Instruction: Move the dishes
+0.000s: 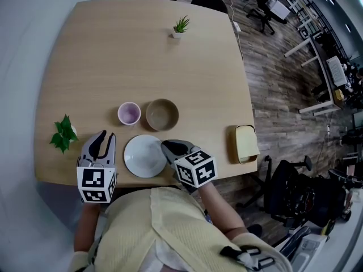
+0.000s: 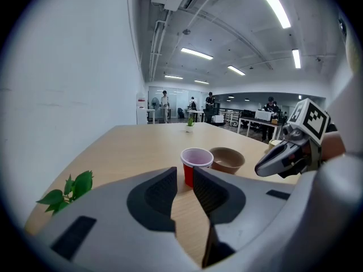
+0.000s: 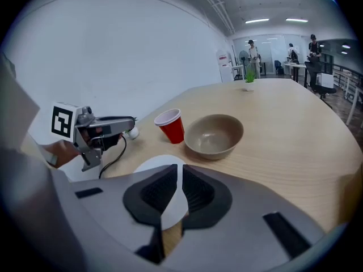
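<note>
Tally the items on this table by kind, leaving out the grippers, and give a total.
round white plate: 1
tan round bowl: 1
red plastic cup: 1
small green plants: 2
pale yellow rectangular container: 1
Total: 6

The light wooden worktop (image 1: 113,55) carries a small potted plant (image 1: 180,27) near its far edge. A leafy green plant (image 1: 63,134) stands at the left edge. A pale yellow container (image 1: 245,143) sits at the right edge. A black office chair (image 1: 295,194) stands on the wooden floor (image 1: 278,89) beside the worktop.
</note>
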Demonstrator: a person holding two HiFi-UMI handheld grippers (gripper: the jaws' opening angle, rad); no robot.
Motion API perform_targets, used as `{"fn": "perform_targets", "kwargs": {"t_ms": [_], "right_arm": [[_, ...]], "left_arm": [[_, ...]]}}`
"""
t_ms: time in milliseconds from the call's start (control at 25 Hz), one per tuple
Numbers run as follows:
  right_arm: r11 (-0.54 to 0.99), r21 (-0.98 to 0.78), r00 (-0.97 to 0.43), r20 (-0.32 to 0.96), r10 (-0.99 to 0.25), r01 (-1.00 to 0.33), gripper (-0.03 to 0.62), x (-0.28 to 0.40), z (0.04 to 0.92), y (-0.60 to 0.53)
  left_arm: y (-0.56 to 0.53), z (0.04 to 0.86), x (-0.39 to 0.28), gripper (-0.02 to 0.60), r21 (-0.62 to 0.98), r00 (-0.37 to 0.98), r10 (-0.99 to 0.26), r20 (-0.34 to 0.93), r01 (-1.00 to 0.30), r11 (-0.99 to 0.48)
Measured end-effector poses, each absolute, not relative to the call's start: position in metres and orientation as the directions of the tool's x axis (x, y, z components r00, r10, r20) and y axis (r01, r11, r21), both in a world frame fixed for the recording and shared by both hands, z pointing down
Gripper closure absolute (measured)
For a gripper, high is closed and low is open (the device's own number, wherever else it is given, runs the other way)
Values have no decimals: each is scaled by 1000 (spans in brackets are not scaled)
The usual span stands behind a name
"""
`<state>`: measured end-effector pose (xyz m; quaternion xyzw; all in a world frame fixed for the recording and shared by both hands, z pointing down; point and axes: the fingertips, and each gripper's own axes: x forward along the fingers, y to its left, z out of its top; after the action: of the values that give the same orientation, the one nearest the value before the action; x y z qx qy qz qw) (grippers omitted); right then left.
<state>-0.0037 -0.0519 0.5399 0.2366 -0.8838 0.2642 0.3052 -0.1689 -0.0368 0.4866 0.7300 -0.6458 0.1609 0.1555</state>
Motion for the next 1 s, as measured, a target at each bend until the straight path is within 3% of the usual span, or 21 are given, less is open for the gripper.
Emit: {"fn": "perform_targets", "kwargs": {"t_ms": [1000], "right_arm": [[747,-264,-736,538,-410,-610,579,2,480,-74]], "left_arm": [[-40,463,-161,537,93,195,-885,423,-981,-171]]}}
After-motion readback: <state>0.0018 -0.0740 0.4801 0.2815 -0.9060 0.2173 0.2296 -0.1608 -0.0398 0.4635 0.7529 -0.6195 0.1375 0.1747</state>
